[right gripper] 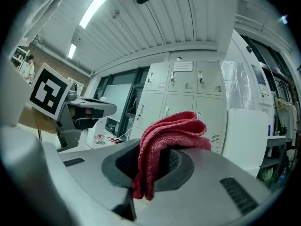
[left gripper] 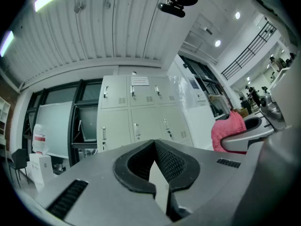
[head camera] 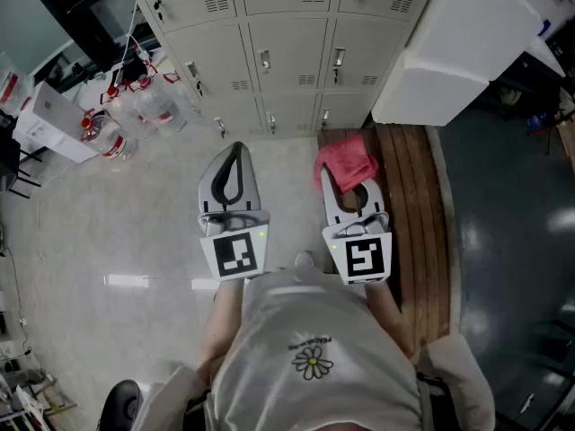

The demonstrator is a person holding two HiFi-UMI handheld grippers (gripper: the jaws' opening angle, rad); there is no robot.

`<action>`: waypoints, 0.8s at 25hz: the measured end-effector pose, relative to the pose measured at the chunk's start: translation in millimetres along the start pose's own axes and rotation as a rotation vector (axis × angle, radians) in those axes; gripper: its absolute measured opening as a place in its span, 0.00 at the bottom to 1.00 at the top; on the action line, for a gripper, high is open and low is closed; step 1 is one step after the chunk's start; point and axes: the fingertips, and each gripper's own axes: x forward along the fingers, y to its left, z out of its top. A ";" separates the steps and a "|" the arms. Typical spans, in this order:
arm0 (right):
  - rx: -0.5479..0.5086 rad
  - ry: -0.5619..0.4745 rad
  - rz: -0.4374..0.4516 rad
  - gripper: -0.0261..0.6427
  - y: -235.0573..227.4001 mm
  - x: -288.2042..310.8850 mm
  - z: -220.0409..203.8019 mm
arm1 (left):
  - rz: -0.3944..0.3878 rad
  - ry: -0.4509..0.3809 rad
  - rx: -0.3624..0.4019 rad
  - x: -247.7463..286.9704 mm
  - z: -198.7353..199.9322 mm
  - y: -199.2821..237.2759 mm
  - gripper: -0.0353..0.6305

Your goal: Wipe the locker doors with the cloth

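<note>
The person stands facing a bank of pale grey locker doors, a gripper in each hand held out side by side over the floor.

The right gripper is clamped on the red cloth. In the right gripper view the cloth is pinched between the two dark pads, folded over on itself. One bunch rises above the jaw tips and a thicker fold hangs down in front of them. It is well apart from the doors, which stand ahead of it and are not touched by anything.

The left gripper has nothing in it. Its jaws are drawn in so that the tips meet, with only the oval hollow of the pads open behind them (the ribbed face of one pad shows plainly in the left gripper view). From that view the cloth appears off to the right, beside the lockers.

In the head view the left gripper sits just left of the right one, both pointing toward the bottom row of lockers. Wooden boards run along the floor under and to the right of the right gripper. A large white block stands against the lockers' right end. At the far left, near the lockers' other end, clear bottles with red caps stand on the floor.
</note>
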 end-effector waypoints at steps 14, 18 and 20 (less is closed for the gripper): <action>0.140 -0.030 0.066 0.10 -5.5 9.7 -7.2 | 0.053 0.023 -0.012 8.0 -7.3 6.7 0.08; 0.115 -0.023 0.130 0.10 7.4 14.4 -10.7 | 0.111 0.048 -0.021 2.7 -17.1 19.1 0.08; 0.113 -0.021 0.160 0.10 13.7 15.8 -13.2 | 0.136 0.052 -0.029 0.0 -20.7 24.6 0.08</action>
